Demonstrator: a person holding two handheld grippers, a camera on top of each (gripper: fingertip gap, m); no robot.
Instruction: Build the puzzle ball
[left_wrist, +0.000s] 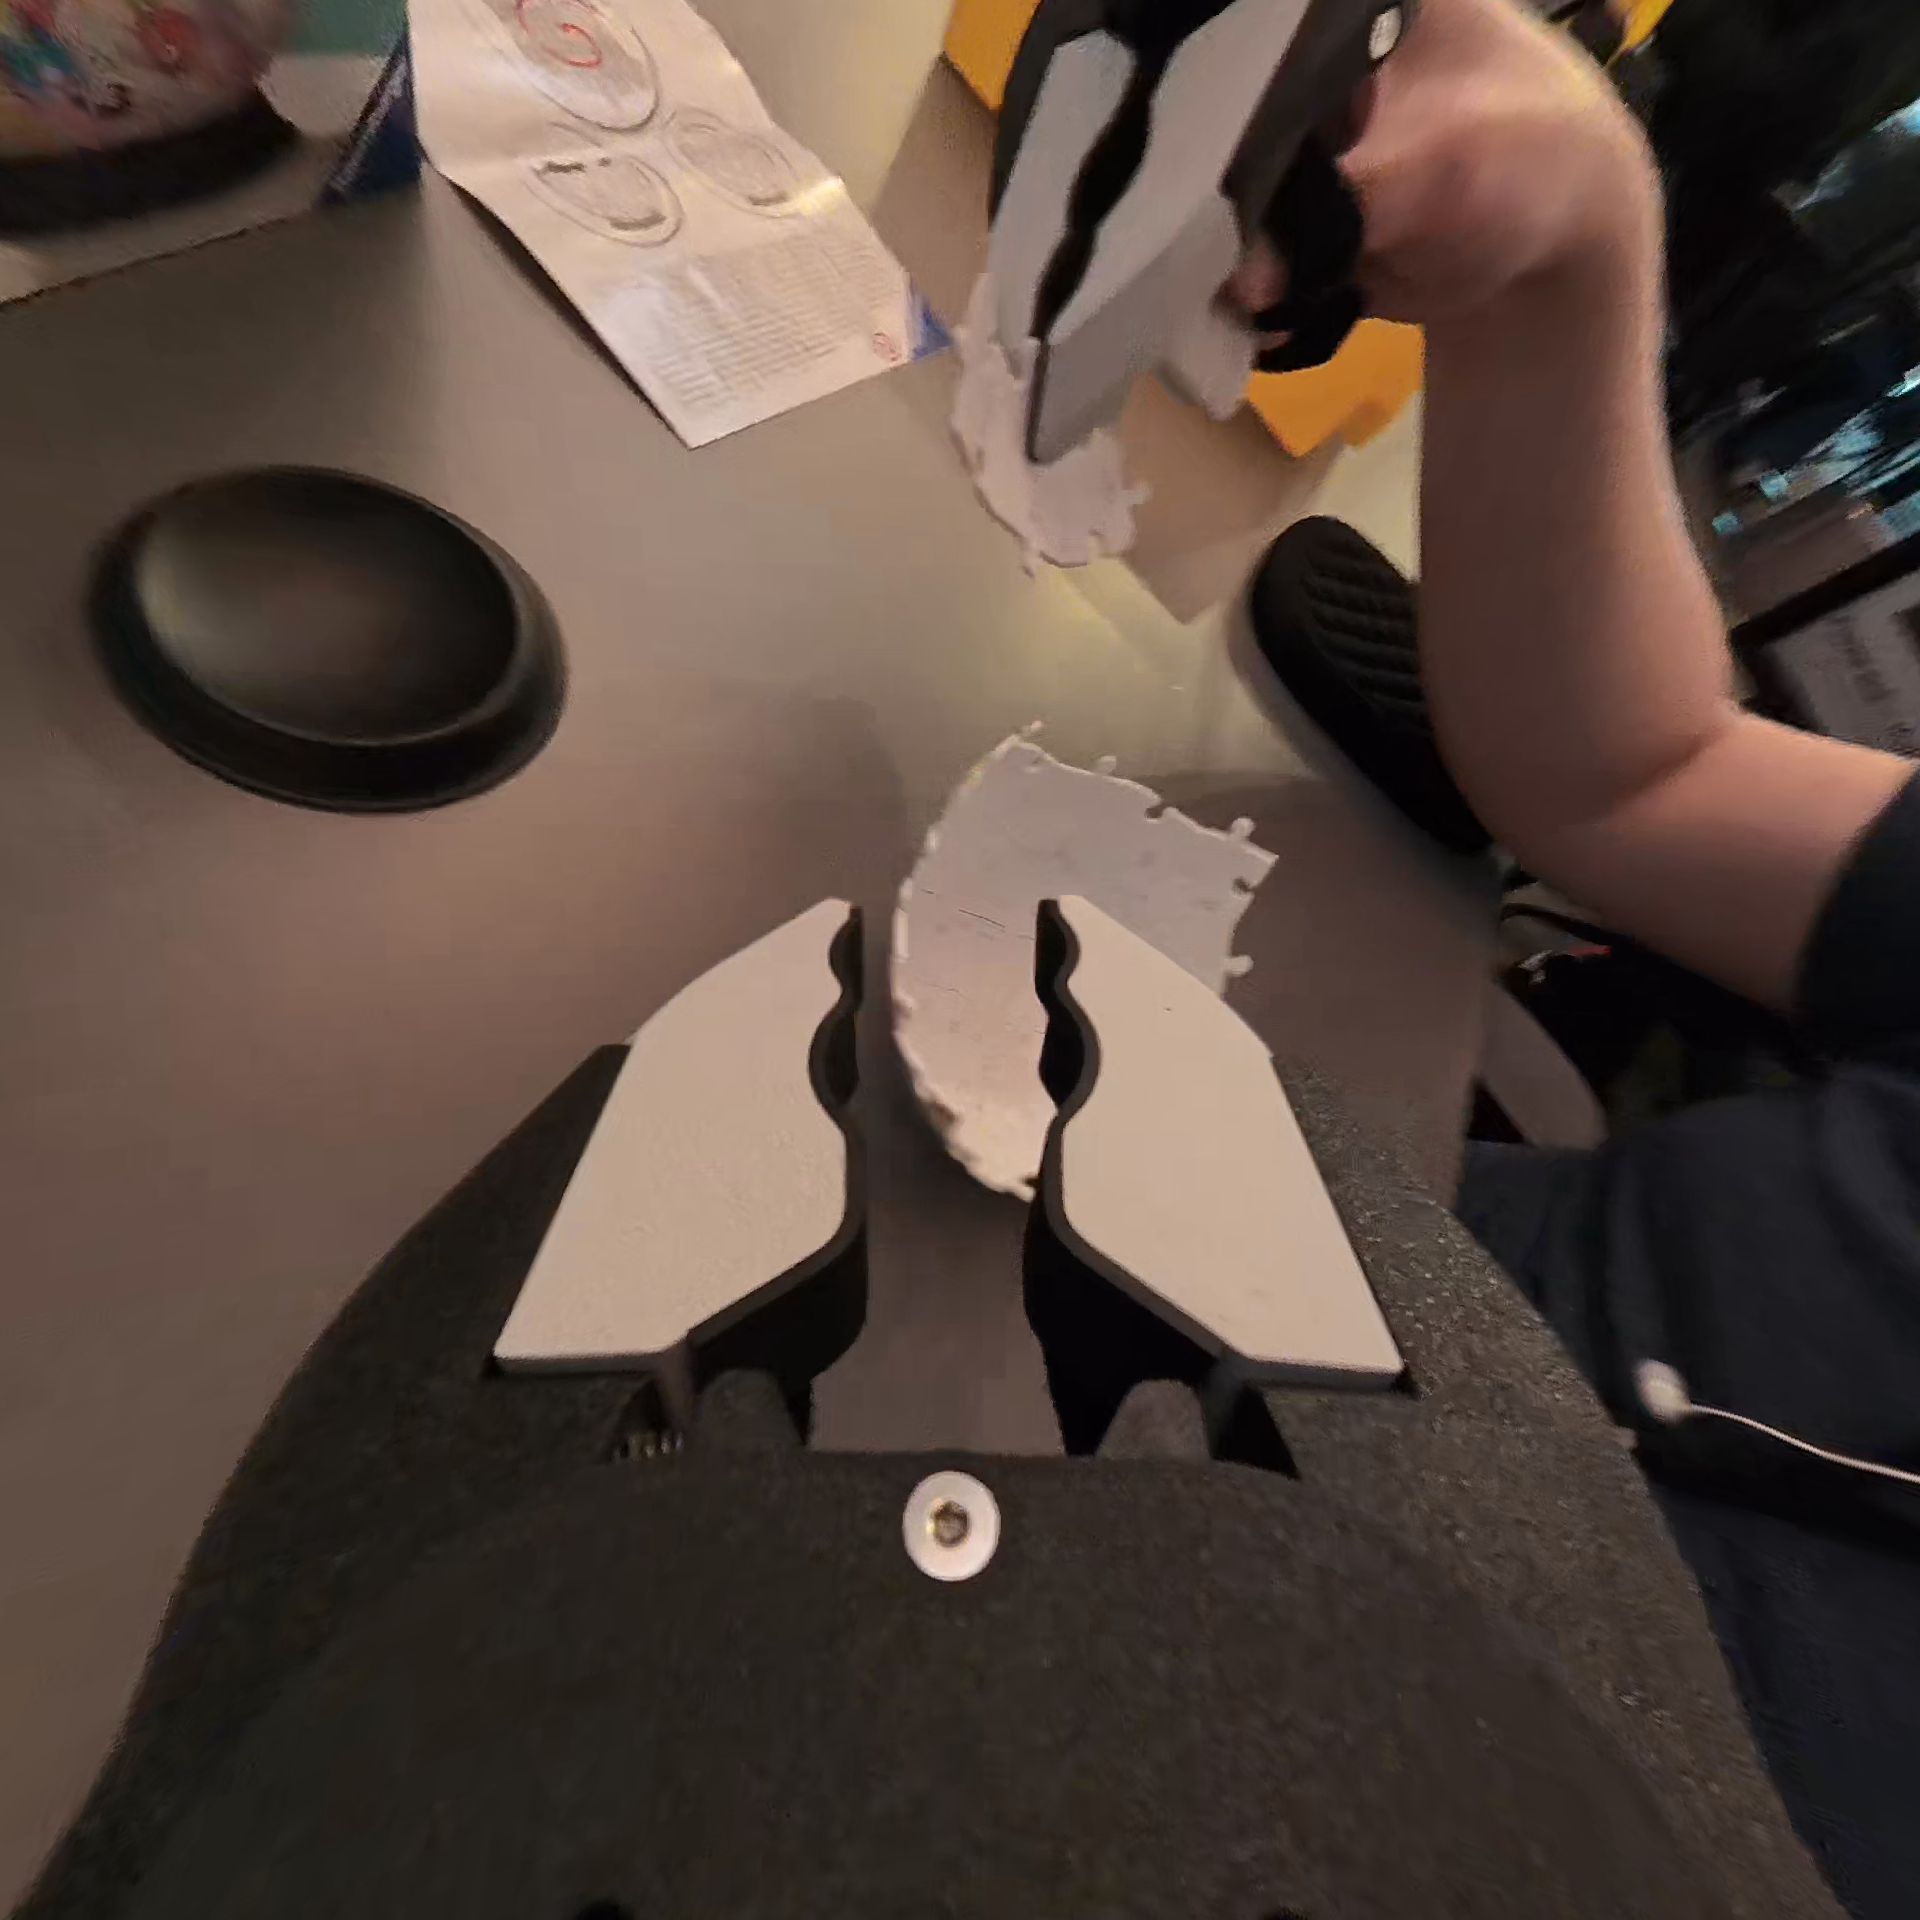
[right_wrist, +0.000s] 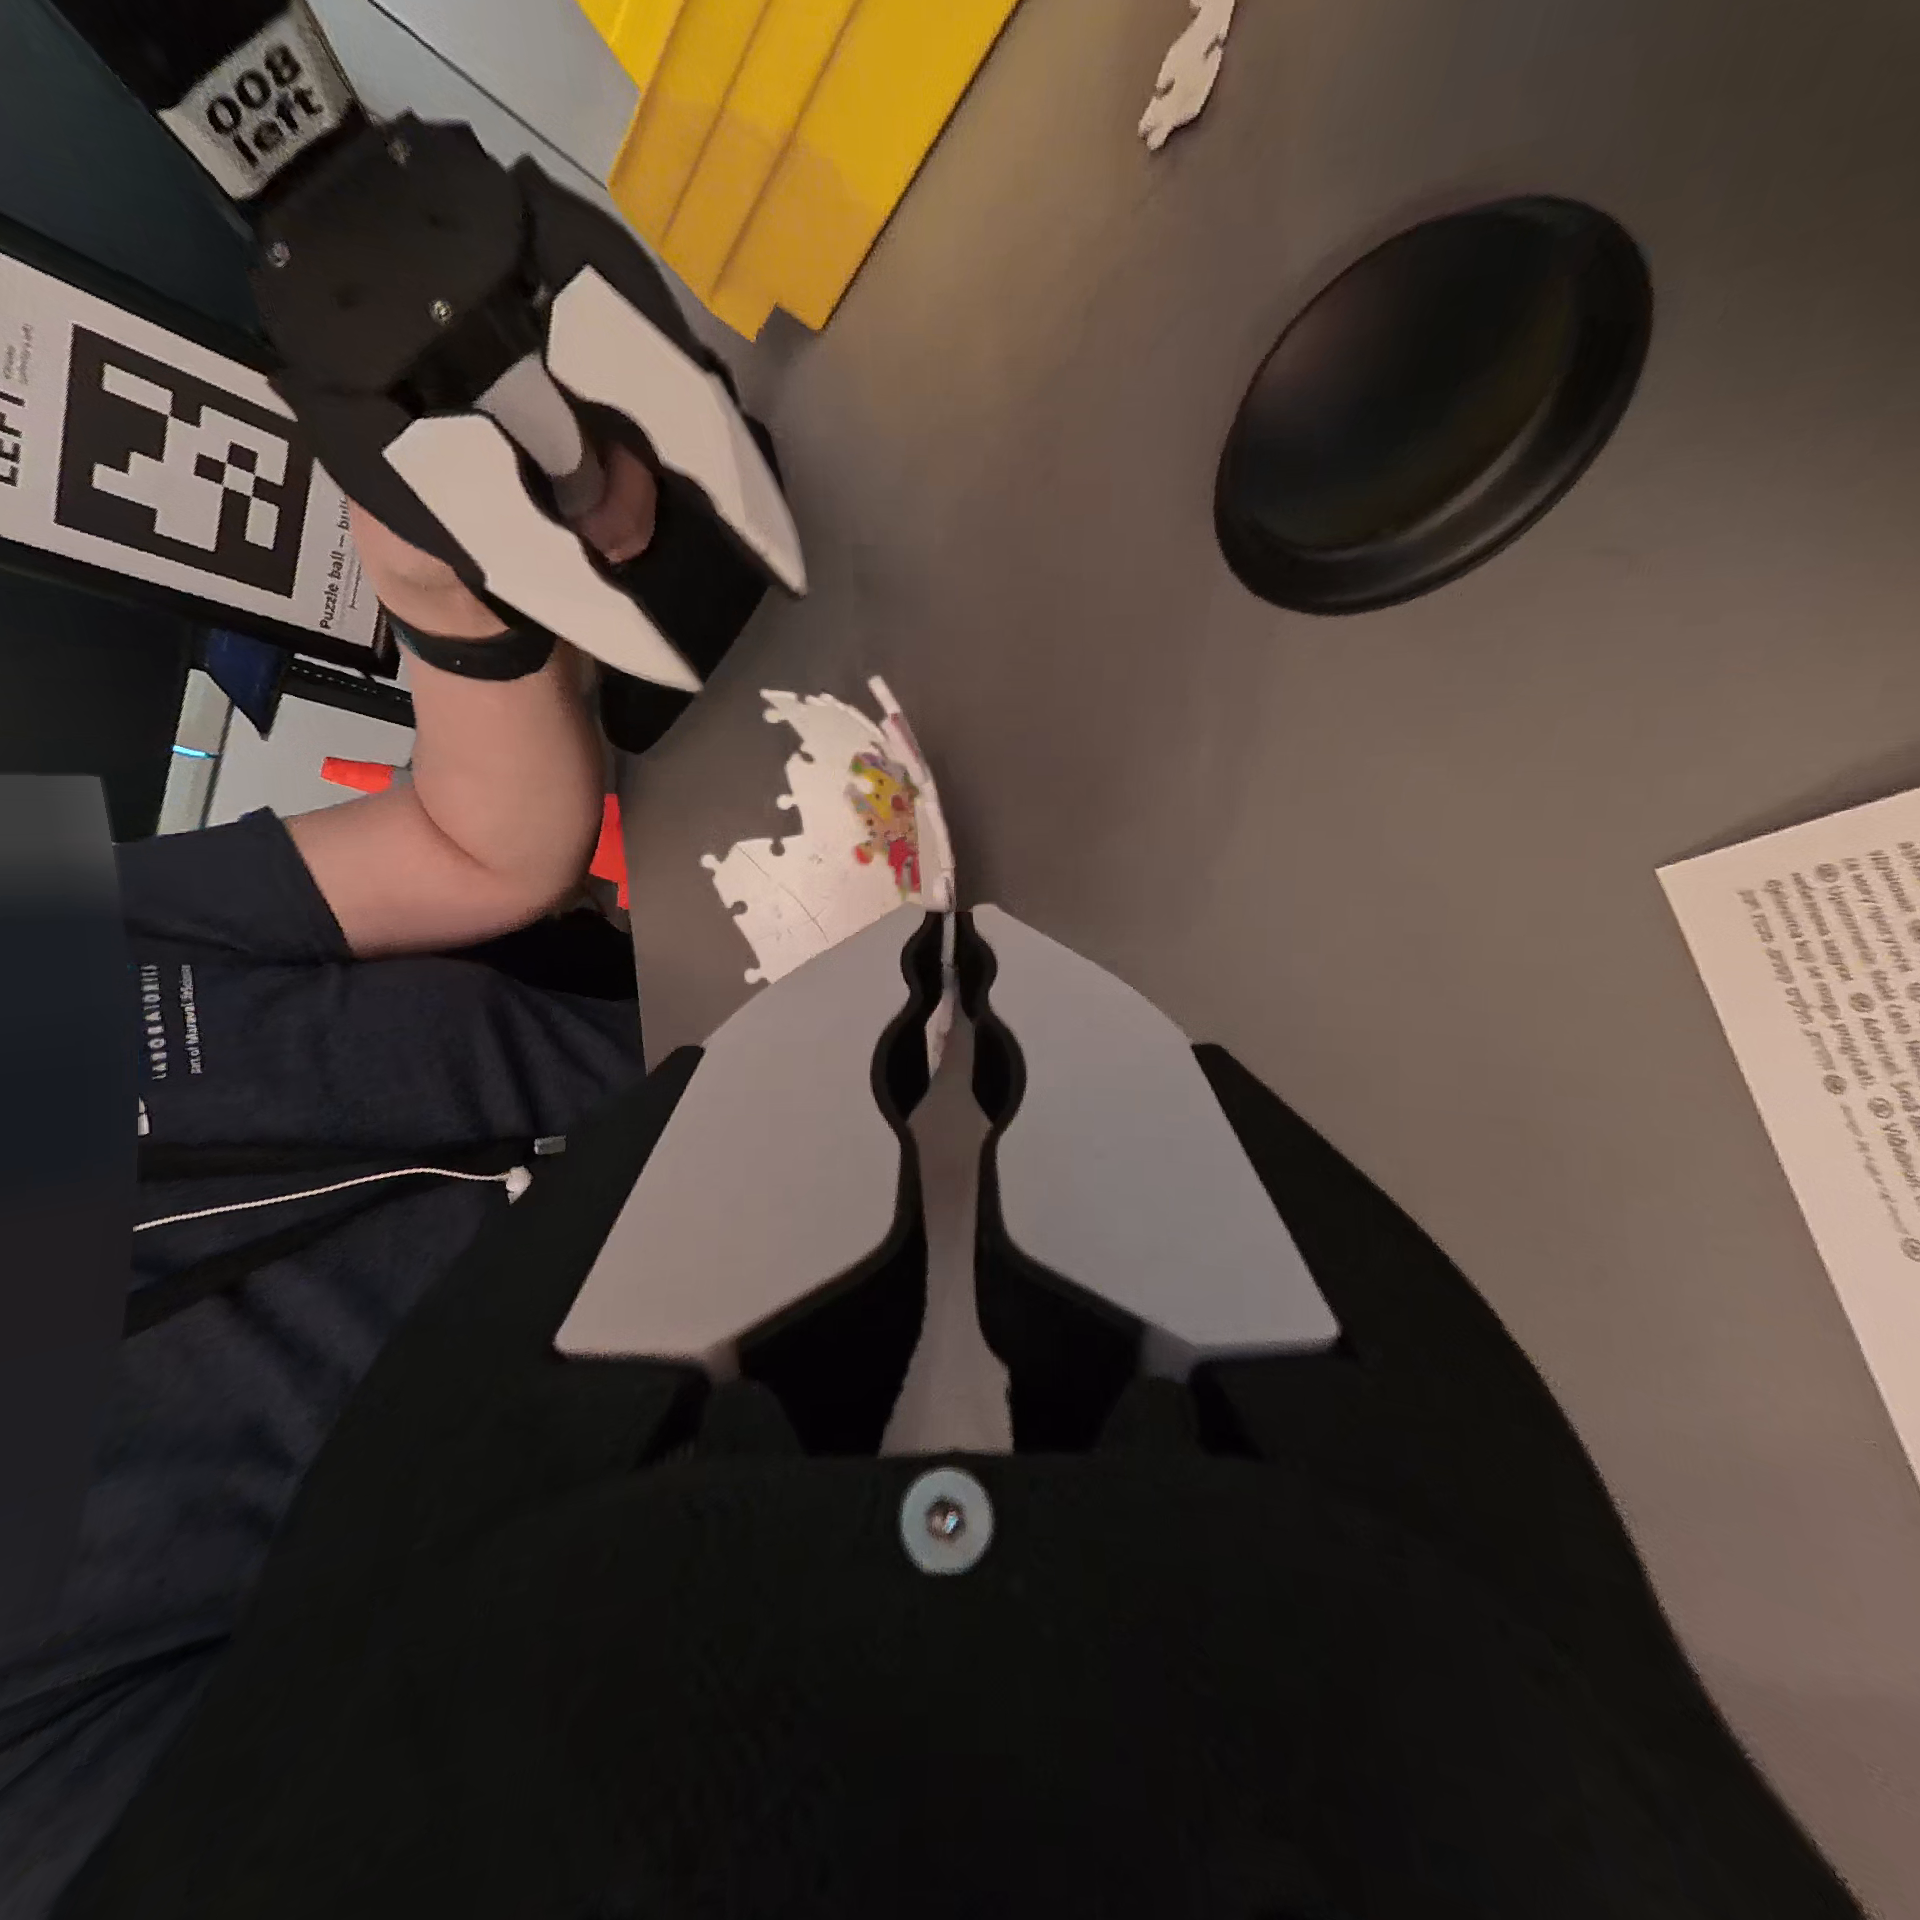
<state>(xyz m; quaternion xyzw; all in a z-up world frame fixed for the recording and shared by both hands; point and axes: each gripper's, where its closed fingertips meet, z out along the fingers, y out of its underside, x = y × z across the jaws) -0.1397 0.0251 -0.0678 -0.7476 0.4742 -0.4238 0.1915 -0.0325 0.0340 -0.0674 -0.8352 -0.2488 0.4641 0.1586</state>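
My right gripper (right_wrist: 951, 920) has its fingers pinched tight on the rim of a curved white puzzle shell section (right_wrist: 831, 842), held above the grey worktop (right_wrist: 1351, 935). My left gripper (left_wrist: 948, 914) has its fingers spread apart around a second curved white section (left_wrist: 997, 935), not pressing it. A black round stand (left_wrist: 322, 634) sits on the worktop nearby, beside a printed instruction sheet (left_wrist: 686, 208).

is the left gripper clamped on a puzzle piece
No, the left gripper is open, and the curved white piece sits loose in the gap between its fingers.
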